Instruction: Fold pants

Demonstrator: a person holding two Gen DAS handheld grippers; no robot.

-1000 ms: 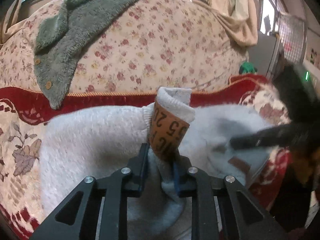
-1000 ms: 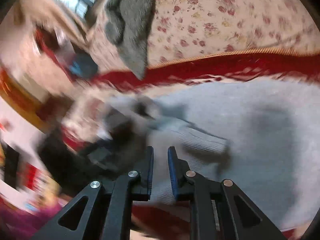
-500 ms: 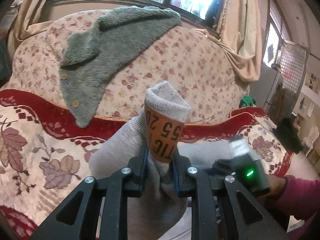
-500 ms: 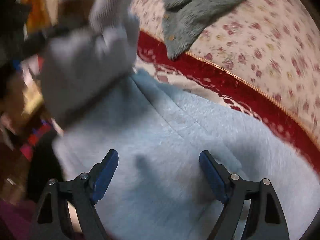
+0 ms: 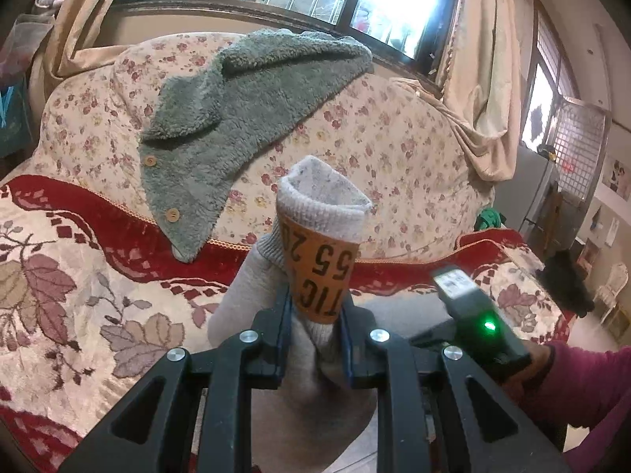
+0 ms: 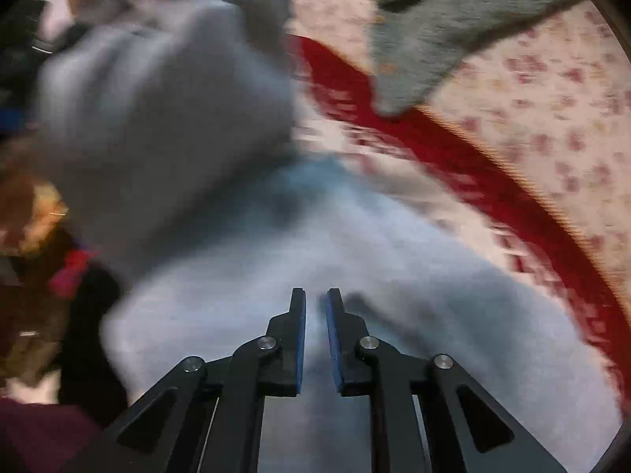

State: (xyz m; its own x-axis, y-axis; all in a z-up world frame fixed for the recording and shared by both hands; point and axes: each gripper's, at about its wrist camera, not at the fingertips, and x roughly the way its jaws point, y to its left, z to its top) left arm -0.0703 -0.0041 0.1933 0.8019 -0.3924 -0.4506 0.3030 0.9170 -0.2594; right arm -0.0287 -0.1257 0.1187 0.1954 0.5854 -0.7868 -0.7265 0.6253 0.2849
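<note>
Two grippers worked the grey pants point(image 5: 252, 299) on the sofa point(image 5: 394, 149): the left gripper point(image 5: 315, 339) clenched the ribbed, orange-labelled cuff, raised upright; the right gripper point(image 6: 315, 339), jaws just closing, pinched the grey cloth spread below.

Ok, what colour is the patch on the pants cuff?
Orange patch with black lettering; clearest in the left wrist view.

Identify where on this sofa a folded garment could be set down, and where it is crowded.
Free: the leaf-patterned seat cover, bordered by its red band and the grey sweatpants. Crowded: the floral backrest under the green fleece garment, and the seat's right part, where the pants spread.
</note>
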